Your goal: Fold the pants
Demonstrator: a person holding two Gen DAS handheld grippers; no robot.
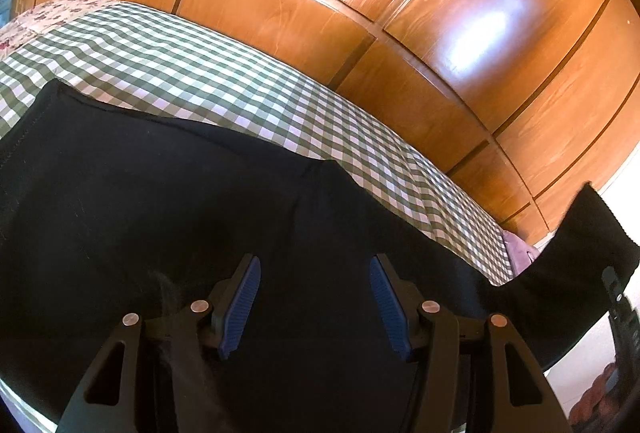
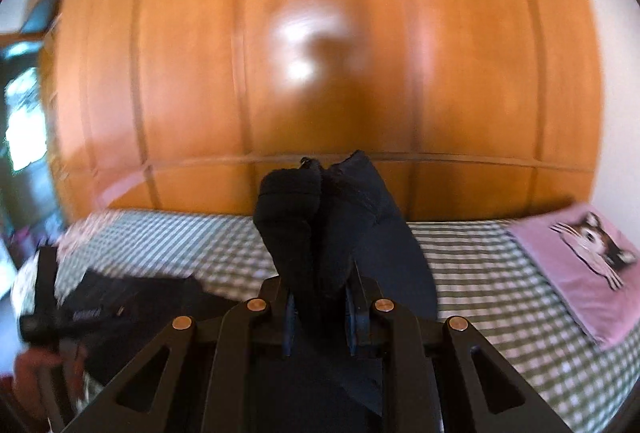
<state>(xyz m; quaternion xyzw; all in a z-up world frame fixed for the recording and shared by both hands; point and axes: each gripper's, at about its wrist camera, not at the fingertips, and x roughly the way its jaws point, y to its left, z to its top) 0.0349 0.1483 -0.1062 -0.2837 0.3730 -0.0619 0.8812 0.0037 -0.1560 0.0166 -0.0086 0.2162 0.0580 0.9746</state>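
Note:
Black pants [image 1: 168, 201] lie spread on a green-and-white checked bed [image 1: 224, 73]. My left gripper [image 1: 315, 307] hovers low over the black cloth with its blue pads wide apart and nothing between them. My right gripper [image 2: 319, 307] is shut on a bunched end of the pants [image 2: 320, 221], which sticks up between the fingers, lifted above the bed [image 2: 480, 273]. In the left wrist view that lifted end [image 1: 580, 253] rises at the right edge. In the right wrist view the rest of the pants [image 2: 132, 297] lies at the lower left, with the left gripper [image 2: 42, 297] beside it.
A wooden wardrobe wall [image 1: 400, 33] stands right behind the bed. A pink pillow with a cat picture [image 2: 580, 265] lies on the bed at the right. A floral cloth [image 1: 44, 17] covers the bed's far left end. A window [image 2: 20, 113] is at far left.

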